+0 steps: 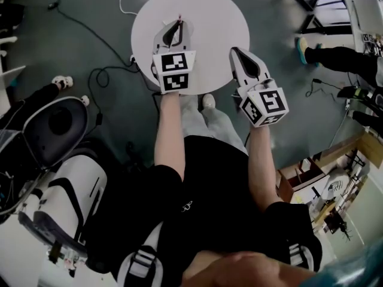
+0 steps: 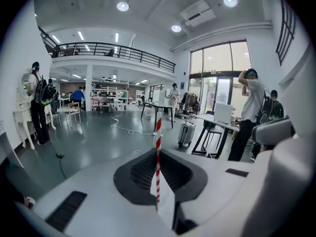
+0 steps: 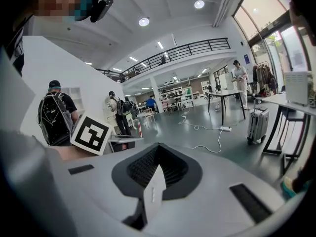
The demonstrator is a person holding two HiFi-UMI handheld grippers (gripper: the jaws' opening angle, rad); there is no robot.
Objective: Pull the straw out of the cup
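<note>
My left gripper (image 2: 159, 181) is shut on a red-and-white striped straw (image 2: 158, 147), which stands upright out of the closed jaws and hangs free in the air. In the head view the left gripper (image 1: 178, 26) is held over the round white table (image 1: 218, 17), with the thin straw (image 1: 179, 19) at its tip. My right gripper (image 1: 237, 52) hovers over the table's right edge. Its jaws (image 3: 154, 181) are shut with nothing between them. The right gripper view also catches the left gripper's marker cube (image 3: 90, 133) and the straw (image 3: 139, 129). No cup shows in any view.
Cables (image 1: 90, 34) trail over the grey floor left of the table. A white and black machine (image 1: 57, 160) stands at the lower left. A seated person's legs (image 1: 335, 55) are at the right. Desks (image 2: 158, 110), a suitcase (image 2: 186, 132) and standing people fill the hall.
</note>
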